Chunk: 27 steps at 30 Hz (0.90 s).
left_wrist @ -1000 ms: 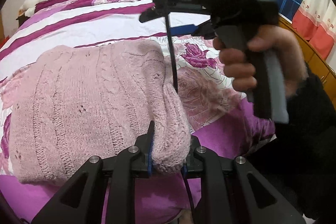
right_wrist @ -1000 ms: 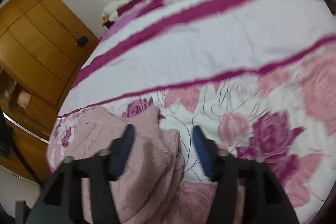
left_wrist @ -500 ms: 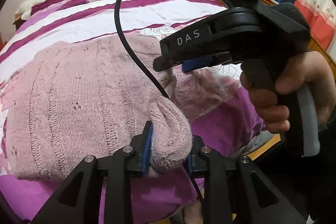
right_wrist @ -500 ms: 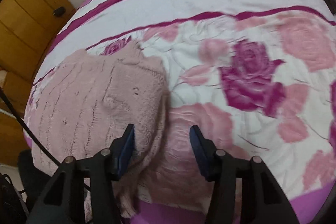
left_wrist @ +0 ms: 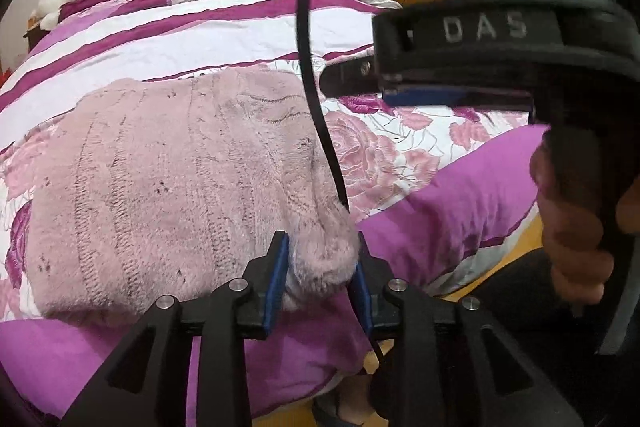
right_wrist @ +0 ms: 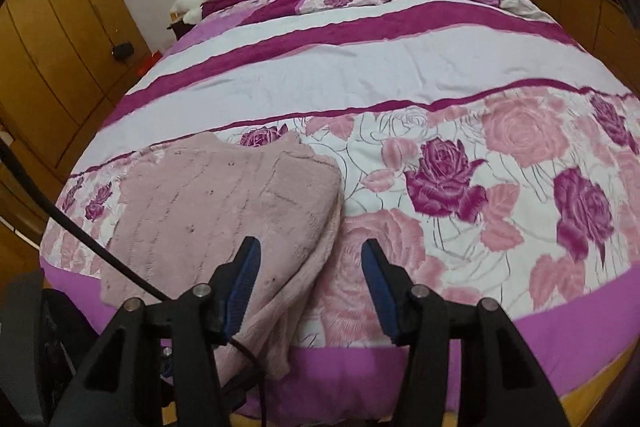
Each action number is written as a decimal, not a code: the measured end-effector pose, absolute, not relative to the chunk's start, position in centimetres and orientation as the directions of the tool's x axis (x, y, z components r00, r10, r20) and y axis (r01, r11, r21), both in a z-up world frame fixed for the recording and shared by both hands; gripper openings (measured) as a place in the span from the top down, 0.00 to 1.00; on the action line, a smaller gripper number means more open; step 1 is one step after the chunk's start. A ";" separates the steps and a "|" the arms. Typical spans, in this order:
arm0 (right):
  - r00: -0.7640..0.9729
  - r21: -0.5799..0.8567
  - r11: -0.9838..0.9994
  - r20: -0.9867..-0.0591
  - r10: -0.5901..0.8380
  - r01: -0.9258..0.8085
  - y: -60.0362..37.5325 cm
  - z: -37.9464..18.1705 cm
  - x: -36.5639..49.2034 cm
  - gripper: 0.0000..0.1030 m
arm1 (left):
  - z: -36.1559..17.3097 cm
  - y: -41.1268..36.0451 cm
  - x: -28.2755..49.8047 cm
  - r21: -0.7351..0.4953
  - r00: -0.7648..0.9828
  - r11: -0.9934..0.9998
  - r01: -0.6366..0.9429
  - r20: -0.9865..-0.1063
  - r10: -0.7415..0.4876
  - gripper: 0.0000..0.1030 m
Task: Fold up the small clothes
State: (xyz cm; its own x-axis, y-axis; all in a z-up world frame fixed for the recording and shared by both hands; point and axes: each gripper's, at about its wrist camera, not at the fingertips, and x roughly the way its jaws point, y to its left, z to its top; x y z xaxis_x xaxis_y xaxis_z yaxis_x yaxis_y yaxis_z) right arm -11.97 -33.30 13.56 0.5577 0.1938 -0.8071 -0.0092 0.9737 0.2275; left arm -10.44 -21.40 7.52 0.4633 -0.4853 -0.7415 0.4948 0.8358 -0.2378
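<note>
the pink knitted sweater (left_wrist: 168, 187) is spread, partly folded, at the near edge of the bed (right_wrist: 360, 67), toward 7 o'clock in the right wrist view. a bunched corner is pinched between the pads of the left gripper (left_wrist: 320, 271), whose jaws have just been eased apart slightly, though cloth is still pressed between them. the right gripper (right_wrist: 310, 287) has been drawn back and lifted away from the sweater since a second ago; its jaws are held apart and nothing is gripped, the knit's edge lying below its left finger. the fold is judged nearly laid and release is probably near.
</note>
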 end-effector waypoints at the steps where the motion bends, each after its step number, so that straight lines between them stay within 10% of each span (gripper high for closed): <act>1: 0.555 0.230 0.973 -0.809 0.192 -0.001 -33.2 13.6 -12.2 0.47 | 7.7 -21.1 -10.4 -0.244 0.461 0.833 0.496 -0.739 -0.491 0.94; 15: 0.574 0.195 0.979 -0.809 0.127 0.059 -32.0 15.4 -14.6 0.46 | 10.8 -14.9 -14.6 -0.352 0.418 0.762 0.543 -0.673 -0.610 0.85; 20: 0.549 0.187 0.982 -0.822 0.155 0.002 -29.0 14.2 -13.8 0.46 | 11.2 -8.1 -15.5 -0.321 0.580 0.849 0.419 -0.625 -0.522 0.62; 27: 0.502 0.183 0.979 -0.841 0.201 -0.085 -23.7 10.9 -12.4 0.46 | 6.1 -3.3 -12.8 -0.245 0.672 0.932 0.268 -0.645 -0.363 0.59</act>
State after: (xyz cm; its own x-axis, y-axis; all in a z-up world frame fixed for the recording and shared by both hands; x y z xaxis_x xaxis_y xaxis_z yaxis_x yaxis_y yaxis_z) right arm -12.37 -23.69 10.90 0.5019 0.2006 -0.8413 -0.0854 0.9795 0.1826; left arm -12.82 -3.32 6.11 0.6722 -0.3632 -0.6452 0.2684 0.9317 -0.2447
